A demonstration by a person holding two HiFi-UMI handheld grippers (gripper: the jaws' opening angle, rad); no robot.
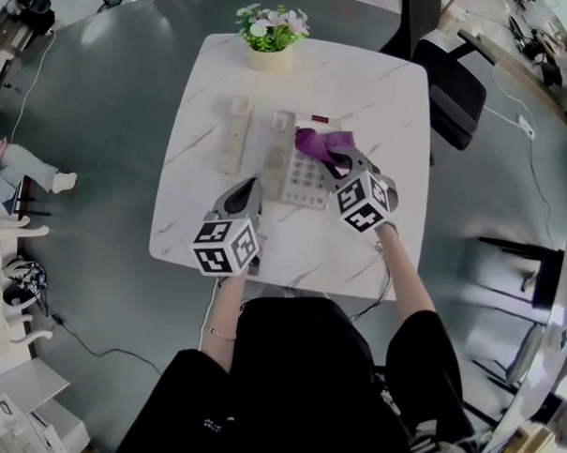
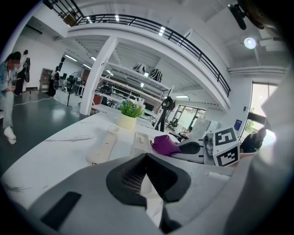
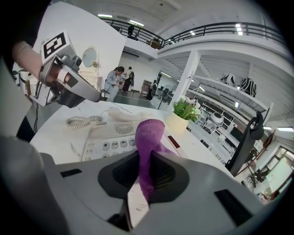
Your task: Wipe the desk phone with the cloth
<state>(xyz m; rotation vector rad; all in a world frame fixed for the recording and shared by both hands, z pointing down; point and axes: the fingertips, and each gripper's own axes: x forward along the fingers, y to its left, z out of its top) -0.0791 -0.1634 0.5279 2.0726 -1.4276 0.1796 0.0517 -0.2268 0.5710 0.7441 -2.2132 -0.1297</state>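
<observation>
The beige desk phone (image 1: 295, 170) lies mid-table on the white marble table (image 1: 382, 113), its keypad facing up (image 3: 108, 142). Its handset (image 1: 236, 134) lies apart to the left, joined by a coiled cord (image 3: 82, 121). A purple cloth (image 1: 317, 142) rests on the phone's upper right part, and my right gripper (image 1: 336, 163) is shut on its near end (image 3: 148, 142). My left gripper (image 1: 250, 186) hovers at the phone's lower left corner, shut and holding nothing (image 2: 147, 158). In the left gripper view the phone (image 2: 139, 143), the cloth (image 2: 164, 144) and the handset (image 2: 103, 146) lie ahead.
A potted plant (image 1: 270, 34) stands at the table's far edge, behind the phone. A black chair (image 1: 452, 86) sits off the far right corner. A person (image 2: 9, 92) stands well off to the left on the floor.
</observation>
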